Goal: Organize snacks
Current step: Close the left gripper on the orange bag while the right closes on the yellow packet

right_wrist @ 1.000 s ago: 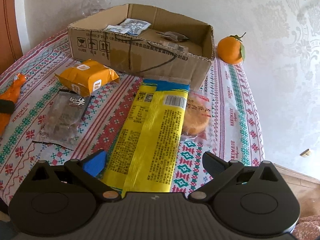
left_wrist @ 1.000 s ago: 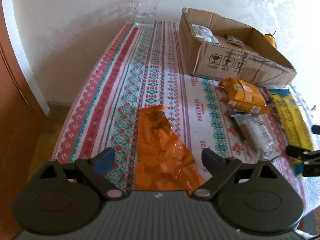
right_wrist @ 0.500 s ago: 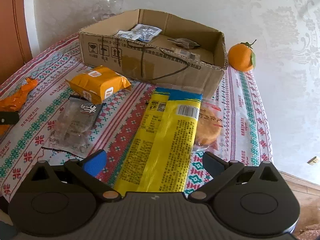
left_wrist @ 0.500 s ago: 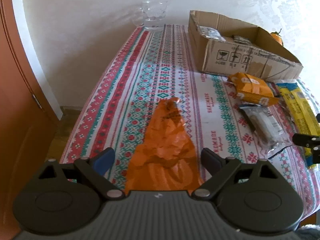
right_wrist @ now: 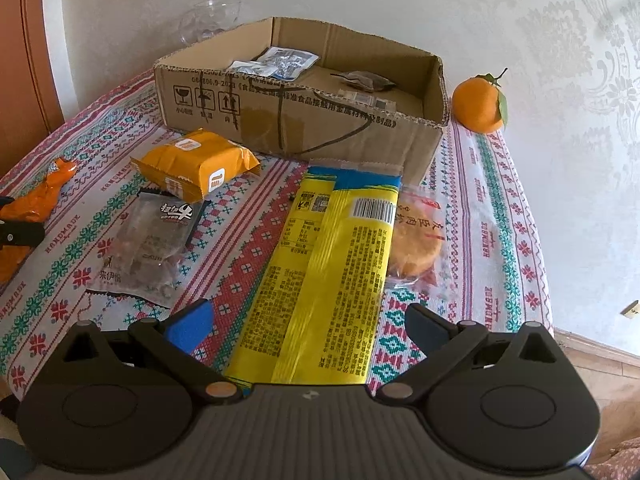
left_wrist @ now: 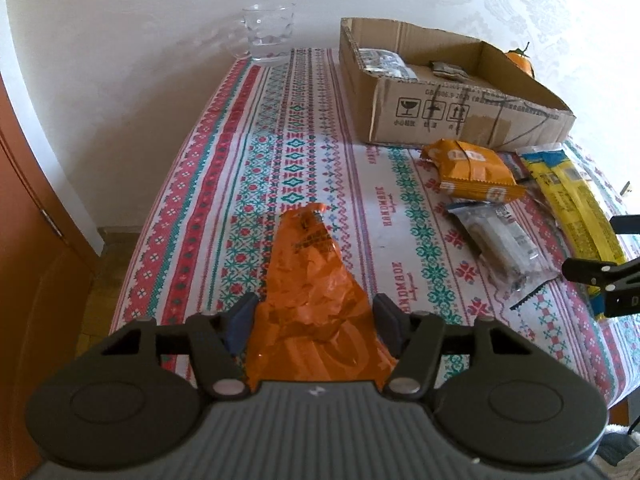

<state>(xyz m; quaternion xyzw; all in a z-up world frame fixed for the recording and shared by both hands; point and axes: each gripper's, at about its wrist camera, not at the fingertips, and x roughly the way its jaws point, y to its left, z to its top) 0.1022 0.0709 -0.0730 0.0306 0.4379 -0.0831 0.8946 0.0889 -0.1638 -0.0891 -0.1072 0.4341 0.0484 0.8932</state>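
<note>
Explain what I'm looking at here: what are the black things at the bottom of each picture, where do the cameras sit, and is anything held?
They are two hand-held grippers, one in each of a person's hands, each carrying a camera that looks along its jaws. The left gripper has just been closing its jaws, which now pinch an orange wrapper. The right gripper stands open over a long yellow packet and holds nothing. On the patterned tablecloth also lie an orange snack pack, a clear packet, a wrapped round cake and a cardboard box with small packets inside. A tangerine and a glass stand by the wall.
</note>
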